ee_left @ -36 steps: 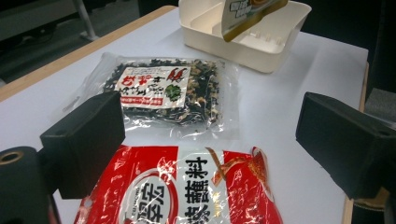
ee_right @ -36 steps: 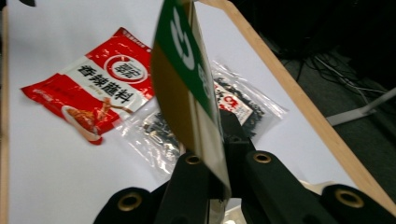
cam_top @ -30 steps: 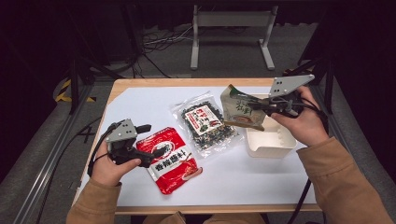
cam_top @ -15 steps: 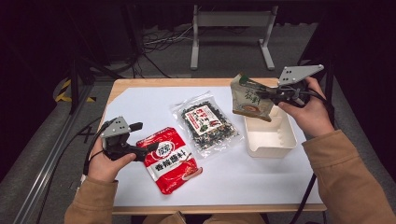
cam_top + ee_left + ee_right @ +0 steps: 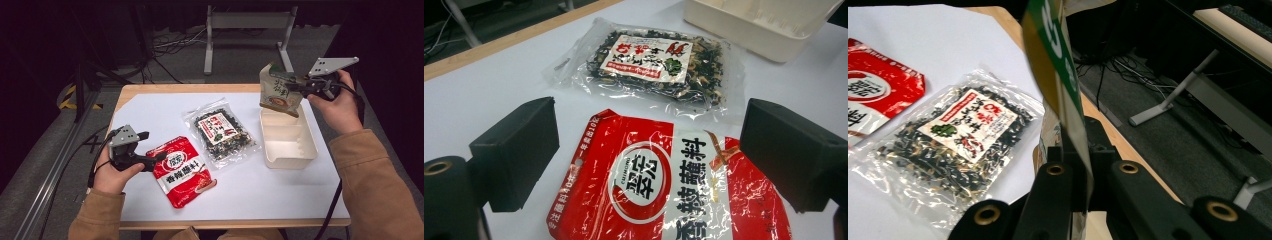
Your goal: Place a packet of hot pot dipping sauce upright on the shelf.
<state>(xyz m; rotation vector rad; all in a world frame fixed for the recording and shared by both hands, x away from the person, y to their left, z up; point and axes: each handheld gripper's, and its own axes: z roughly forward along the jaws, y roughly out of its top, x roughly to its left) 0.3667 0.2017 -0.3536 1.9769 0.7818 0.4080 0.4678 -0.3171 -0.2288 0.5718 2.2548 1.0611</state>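
Right gripper (image 5: 298, 88) has its jaws clamped on the green packet (image 5: 278, 91), which I'm holding up over the far end of the white tray (image 5: 289, 153). Left gripper (image 5: 152, 159) sits with jaws wide apart at the red pouch (image 5: 183, 169), near left.
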